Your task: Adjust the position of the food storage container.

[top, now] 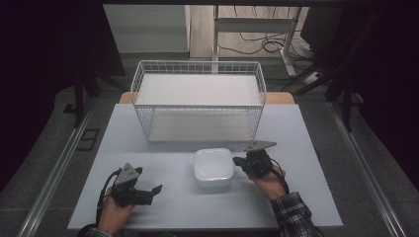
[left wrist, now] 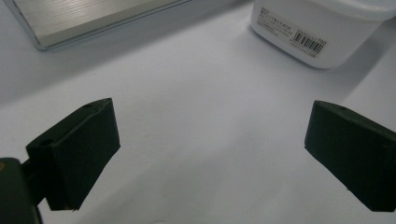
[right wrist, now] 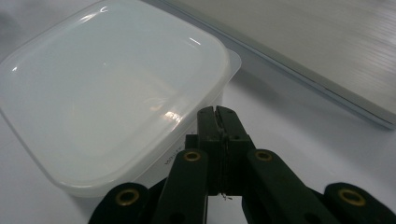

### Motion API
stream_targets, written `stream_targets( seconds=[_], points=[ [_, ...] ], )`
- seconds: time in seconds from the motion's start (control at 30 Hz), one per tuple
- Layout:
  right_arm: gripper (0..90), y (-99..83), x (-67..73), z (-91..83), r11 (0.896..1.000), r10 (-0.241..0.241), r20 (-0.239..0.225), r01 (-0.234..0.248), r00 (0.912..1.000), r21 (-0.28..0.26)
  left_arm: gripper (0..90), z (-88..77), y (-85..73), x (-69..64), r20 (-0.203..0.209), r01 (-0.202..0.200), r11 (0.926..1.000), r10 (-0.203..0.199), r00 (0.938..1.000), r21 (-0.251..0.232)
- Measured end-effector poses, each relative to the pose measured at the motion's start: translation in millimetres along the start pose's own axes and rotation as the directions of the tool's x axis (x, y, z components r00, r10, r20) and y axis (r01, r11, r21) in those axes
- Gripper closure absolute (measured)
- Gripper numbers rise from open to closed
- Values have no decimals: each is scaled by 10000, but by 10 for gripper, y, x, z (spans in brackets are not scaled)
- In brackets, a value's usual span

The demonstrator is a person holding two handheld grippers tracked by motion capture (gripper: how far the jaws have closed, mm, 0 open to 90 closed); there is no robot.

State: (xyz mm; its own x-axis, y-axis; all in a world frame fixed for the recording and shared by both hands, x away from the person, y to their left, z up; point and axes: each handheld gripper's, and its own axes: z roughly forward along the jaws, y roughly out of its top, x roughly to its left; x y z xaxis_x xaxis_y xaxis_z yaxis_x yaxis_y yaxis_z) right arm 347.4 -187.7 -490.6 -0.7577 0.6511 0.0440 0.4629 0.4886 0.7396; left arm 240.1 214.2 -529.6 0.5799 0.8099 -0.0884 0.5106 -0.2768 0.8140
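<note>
Two handheld grippers flank a lidded white container (top: 213,167) at centre frame

Left gripper (top: 148,193) — lower left, jaws spread wide, holding nothing; right gripper (top: 240,161) — just right of the container, jaws pressed together on nothing; wire basket (top: 197,101) above.

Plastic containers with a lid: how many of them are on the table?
1. The white lidded container sits on the table, in front of the wire basket and just left of the right tool. The basket looks empty.
</note>
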Motion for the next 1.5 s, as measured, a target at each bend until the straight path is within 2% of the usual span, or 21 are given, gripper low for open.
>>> stream_targets(
  seconds=[0.47,0.6,0.77,0.87,0.9,0.93,0.97,1.2,1.33,1.5],
  points=[
    [884,46,282,123,9985,-540,-573,544,9969,50,27,5,0,-2,12,-32,10000,32,10000,60],
    [882,40,304,149,9977,-644,-504,654,9967,197,27,3,1,-4,22,-45,10000,45,10000,60],
    [827,33,256,42,9984,-513,-235,508,9984,-237,29,-4,3,-2,99,36,10000,-37,9999,58],
    [745,-20,238,-12,9982,-495,-64,492,9988,-335,31,-8,9,-4,183,113,9999,-115,9998,93],
    [669,-34,239,-62,9973,-528,36,529,9986,-519,32,-11,12,-5,232,151,9998,-154,9996,103],
    [635,-38,243,-79,9968,-529,59,532,9986,-596,32,-13,14,-5,251,162,9998,-165,9995,110],
    [635,-38,243,-79,9968,-529,59,532,9986,-596,32,-14,16,-5,268,169,9998,-172,9995,120],
    [306,-137,293,-187,9959,-419,43,421,9991,-797,33,-21,20,-13,411,243,9996,-247,9988,123],
    [124,-216,361,-239,9947,-451,324,479,9985,-911,32,-18,17,-19,380,130,9999,-132,9992,61],
    [38,-287,401,-239,9949,-474,532,519,9975,-868,31,-7,10,-25,283,-28,10000,27,9996,46]
  ],
)
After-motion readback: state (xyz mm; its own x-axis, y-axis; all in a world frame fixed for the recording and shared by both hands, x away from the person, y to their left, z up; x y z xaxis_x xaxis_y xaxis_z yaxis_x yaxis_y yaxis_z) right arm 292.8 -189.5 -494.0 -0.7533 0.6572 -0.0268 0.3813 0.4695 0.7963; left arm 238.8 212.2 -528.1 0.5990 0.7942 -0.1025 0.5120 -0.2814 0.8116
